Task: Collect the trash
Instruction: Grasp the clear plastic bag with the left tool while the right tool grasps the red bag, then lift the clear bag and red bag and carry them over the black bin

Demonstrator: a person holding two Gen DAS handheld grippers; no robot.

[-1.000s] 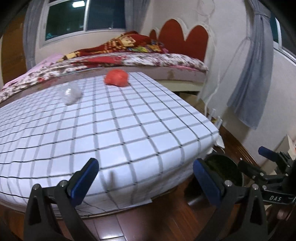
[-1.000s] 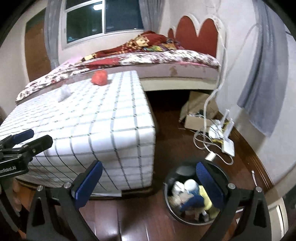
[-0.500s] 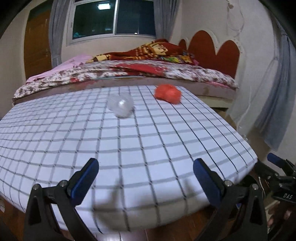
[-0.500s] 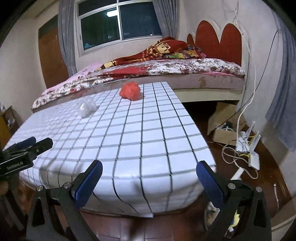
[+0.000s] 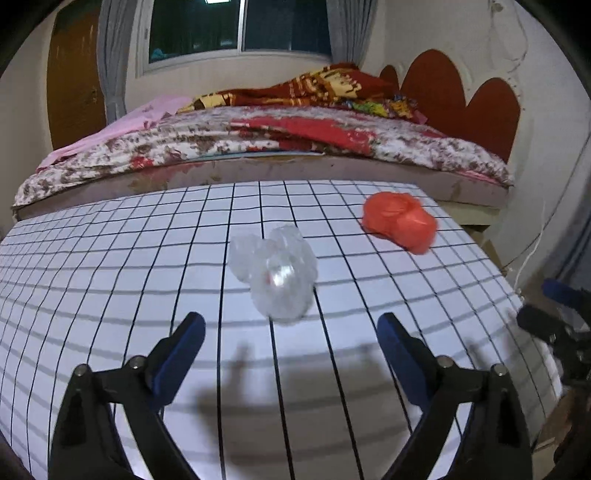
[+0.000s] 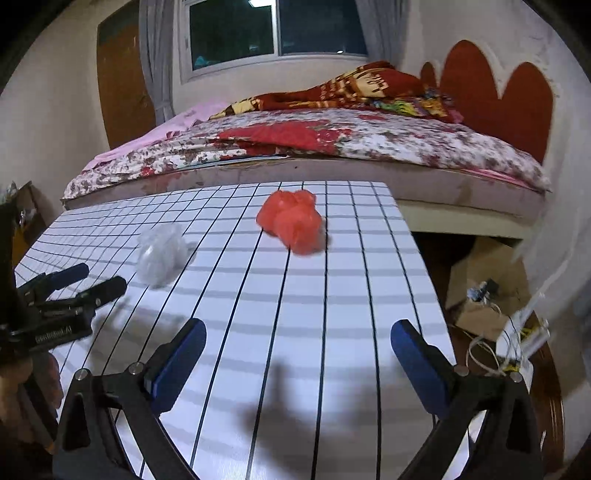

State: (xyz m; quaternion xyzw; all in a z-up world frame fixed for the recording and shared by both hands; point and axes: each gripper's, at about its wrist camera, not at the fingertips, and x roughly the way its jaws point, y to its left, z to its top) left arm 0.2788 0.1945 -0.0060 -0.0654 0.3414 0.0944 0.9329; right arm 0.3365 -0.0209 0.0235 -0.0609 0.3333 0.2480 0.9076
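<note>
Reaching out over the near edge of the checked bench (image 5: 110,258), the left tool (image 5: 291,347) stood with its blue pads spread wide and nothing between them, though its jaws had just been closing a little from their widest. Straight ahead of that gap, just beyond the pad tips and not touching them, lay the clear crumpled plastic wad (image 5: 275,271). It was roughly rounded, with a smaller lobe to its left, so no long axis mattered much; a straight push forward looked enough to bring it between the pads.

The right tool (image 6: 299,360) was likewise wide apart and empty, low over the bench. From its own view the red crumpled bag (image 6: 293,221) lay ahead and slightly left of centre, farther off than the clear wad was from the left tool. The bag's longer side ran slantwise across the bench, from far left to near right.

By my reading, the left hand was the nearer one for the clear wad and the right for the red bag; the two pieces lay well apart.

Behind the bench stood a bed (image 5: 258,155) with a flowered cover, and beyond it a dark window (image 5: 240,26).
</note>
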